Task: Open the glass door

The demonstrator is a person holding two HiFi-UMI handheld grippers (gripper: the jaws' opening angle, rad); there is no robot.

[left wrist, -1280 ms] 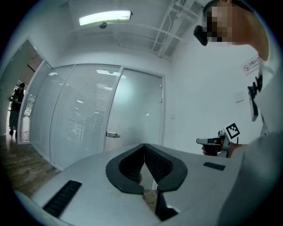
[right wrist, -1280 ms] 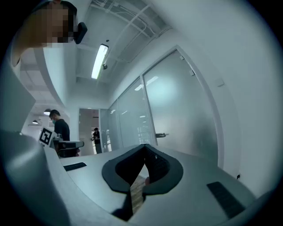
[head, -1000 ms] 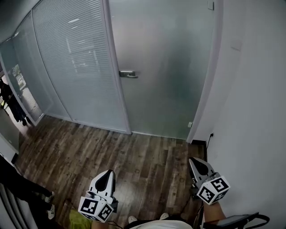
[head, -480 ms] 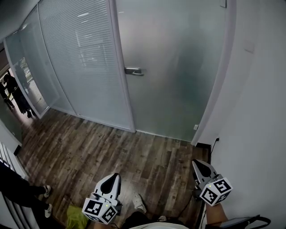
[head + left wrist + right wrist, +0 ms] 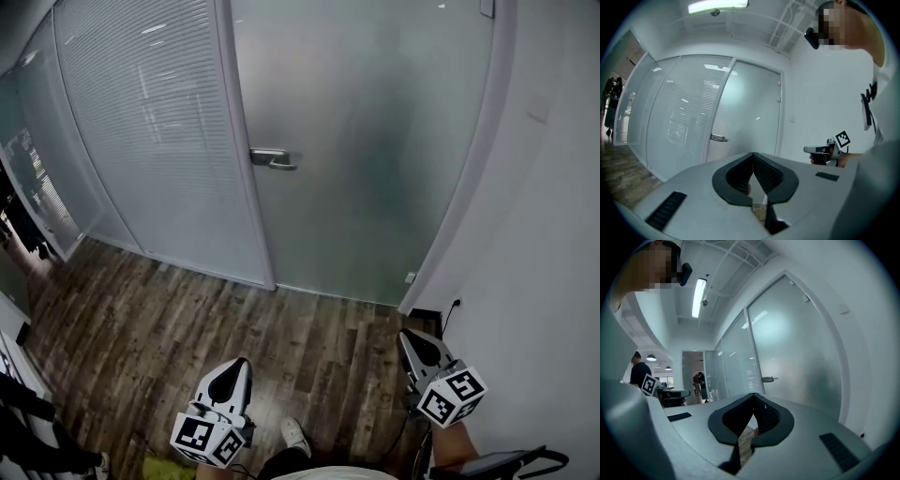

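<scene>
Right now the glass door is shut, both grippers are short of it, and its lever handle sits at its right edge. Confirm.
Wrong on one point: the lever handle sits at the left edge of the glass door, as the head view shows. The door is shut, and the left gripper and right gripper are short of it.

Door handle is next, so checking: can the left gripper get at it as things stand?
Likely not yet: the handle sits far ahead of the left gripper, though only bare floor lies between.
</scene>
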